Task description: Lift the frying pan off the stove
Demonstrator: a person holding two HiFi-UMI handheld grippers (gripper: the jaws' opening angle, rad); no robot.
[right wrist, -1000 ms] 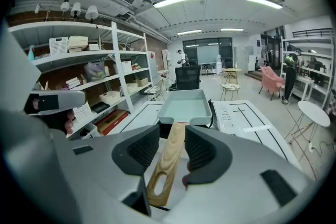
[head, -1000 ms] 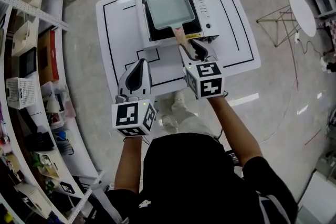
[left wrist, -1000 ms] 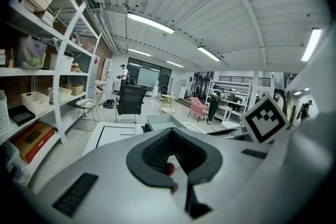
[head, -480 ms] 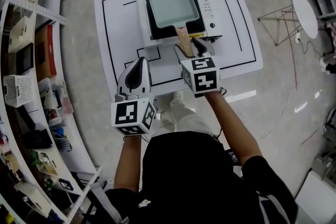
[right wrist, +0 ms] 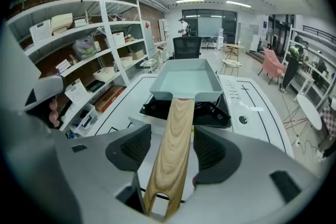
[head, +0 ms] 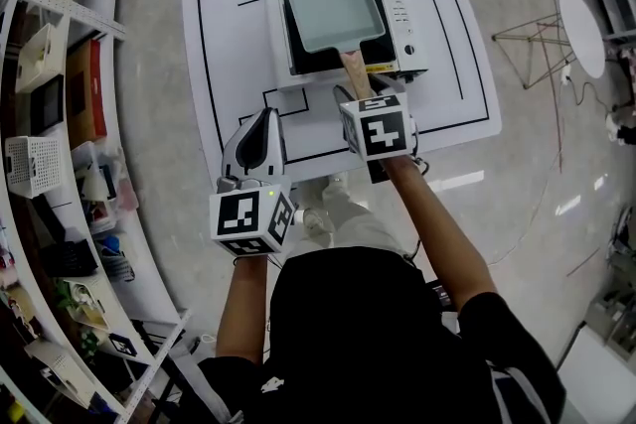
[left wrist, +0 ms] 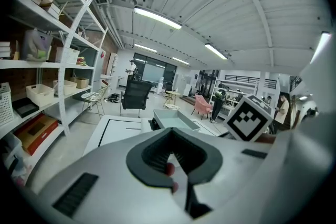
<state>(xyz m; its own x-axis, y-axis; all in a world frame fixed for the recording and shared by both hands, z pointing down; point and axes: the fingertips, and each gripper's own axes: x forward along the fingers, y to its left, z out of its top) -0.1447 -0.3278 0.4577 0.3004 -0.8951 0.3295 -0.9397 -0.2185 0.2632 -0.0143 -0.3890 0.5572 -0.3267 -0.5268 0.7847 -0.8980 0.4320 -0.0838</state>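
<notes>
The pale rectangular frying pan (head: 333, 3) rests on the black-topped stove (head: 402, 15), its wooden handle (head: 353, 72) pointing toward me. My right gripper (head: 358, 94) is open and straddles the near end of the handle. In the right gripper view the handle (right wrist: 175, 149) runs between the dark pads (right wrist: 135, 148) with a gap on each side, and the pan (right wrist: 190, 81) lies ahead. My left gripper (head: 266, 119) hangs shut with nothing in it over the table's near edge, left of the handle; its jaws (left wrist: 173, 157) point toward the pan (left wrist: 176, 122).
The stove stands on a white table (head: 229, 45) marked with black lines. Storage shelves (head: 50, 114) line the left side. A round white side table (head: 581, 25) stands at the right. An office chair (right wrist: 186, 47) sits beyond the table.
My right gripper has moved forward and a little left, and its jaws have widened; the wooden handle now lies between them. The left gripper has stayed put.
</notes>
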